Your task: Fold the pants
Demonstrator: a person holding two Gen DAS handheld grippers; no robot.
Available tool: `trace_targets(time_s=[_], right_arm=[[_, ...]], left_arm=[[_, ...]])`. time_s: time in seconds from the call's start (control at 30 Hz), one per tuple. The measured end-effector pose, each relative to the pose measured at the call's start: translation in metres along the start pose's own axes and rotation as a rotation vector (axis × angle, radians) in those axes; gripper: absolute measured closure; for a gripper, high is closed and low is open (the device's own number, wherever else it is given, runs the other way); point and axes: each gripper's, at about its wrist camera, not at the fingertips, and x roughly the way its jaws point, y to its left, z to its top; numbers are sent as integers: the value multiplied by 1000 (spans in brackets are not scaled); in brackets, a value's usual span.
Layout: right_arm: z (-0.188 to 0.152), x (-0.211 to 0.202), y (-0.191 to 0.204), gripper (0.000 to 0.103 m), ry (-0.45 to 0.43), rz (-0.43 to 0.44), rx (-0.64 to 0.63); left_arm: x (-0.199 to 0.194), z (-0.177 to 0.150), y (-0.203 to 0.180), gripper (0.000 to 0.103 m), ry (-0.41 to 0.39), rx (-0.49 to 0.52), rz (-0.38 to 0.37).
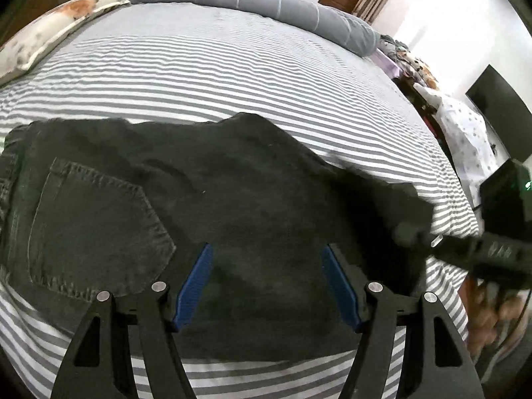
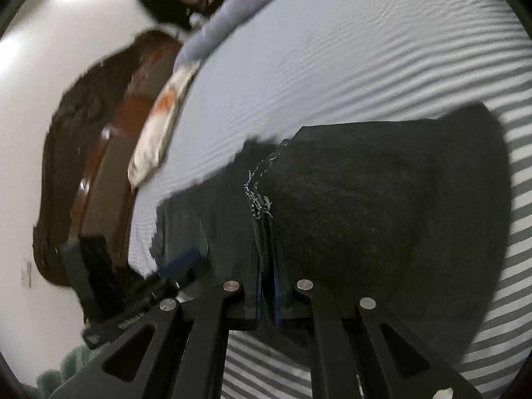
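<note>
Dark grey denim pants [image 1: 206, 212] lie partly folded on the striped bed, back pocket [image 1: 96, 229] at the left. My left gripper [image 1: 266, 256] is open, its blue pads [image 1: 196, 286] spread just over the near part of the pants. My right gripper [image 2: 267, 279] is shut on the frayed hem edge of the pants [image 2: 349, 206] and holds that end lifted over the rest. The right gripper also shows blurred at the right edge of the left wrist view [image 1: 465, 252]. The left gripper's blue pad shows at the left of the right wrist view [image 2: 179, 261].
The bed [image 1: 216, 76] has a grey-and-white striped sheet. A grey bolster [image 1: 252, 0] lies along its far edge and a patterned pillow [image 1: 50, 30] at the far left. Clothes and dark furniture [image 1: 465, 126] stand past the bed's right edge.
</note>
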Motion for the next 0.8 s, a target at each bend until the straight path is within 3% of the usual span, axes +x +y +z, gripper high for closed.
trace_targets(time_s=[0.17, 0.27, 0.4, 0.47, 0.6, 0.8], right_arm=[[-21, 39, 9, 96, 88, -70, -47], [-26, 47, 3, 91, 107, -103, -13], [-31, 41, 3, 60, 127, -85, 1], [-36, 30, 4, 60, 131, -63, -13], [-36, 1, 0, 60, 78, -70, 1], [-11, -43, -17, 60, -52, -301, -45]], left_arm=[[-4, 1, 12, 35, -14, -20, -14], [-8, 2, 18, 35, -25, -38, -19], [-11, 4, 18, 35, -34, -44, -14], [-12, 6, 16, 35, -40, -47, -18], [-11, 11, 9, 35, -43, -32, -28], [8, 13, -26, 35, -25, 61, -25]])
